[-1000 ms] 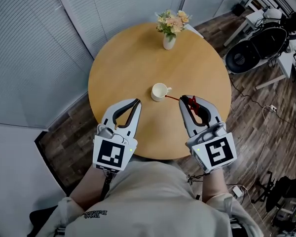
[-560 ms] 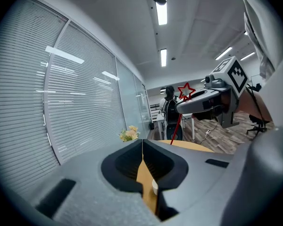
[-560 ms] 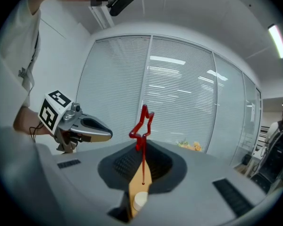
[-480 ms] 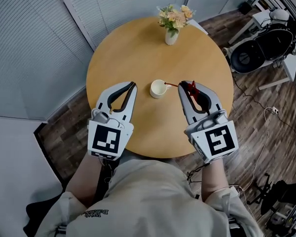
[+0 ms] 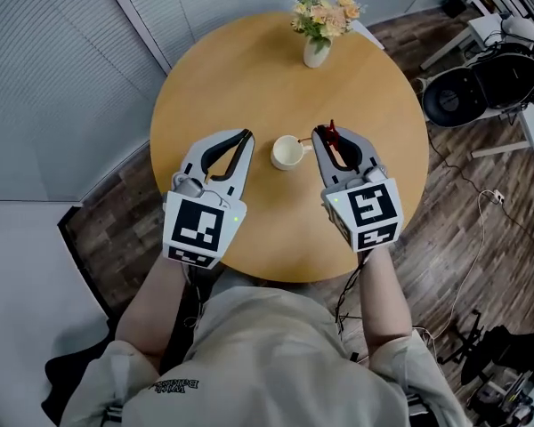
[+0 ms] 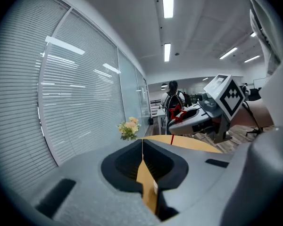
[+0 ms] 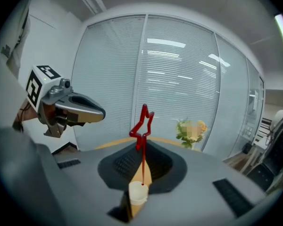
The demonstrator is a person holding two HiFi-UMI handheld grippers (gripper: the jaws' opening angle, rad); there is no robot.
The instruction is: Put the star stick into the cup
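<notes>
Currently, item one: cup (image 5: 287, 152), white, upright on my round wooden table (image 5: 249, 69). Item two: star stick (image 5: 331, 134), red, clamped upright in my right gripper (image 5: 323, 137), just right of the cup; in the right gripper view its lower end shows against the cup's mouth. Item three: left gripper (image 5: 244, 137), just left of the cup, jaws pressed together, empty. Item four: flower vase (image 5: 317, 52), well beyond the cup.
</notes>
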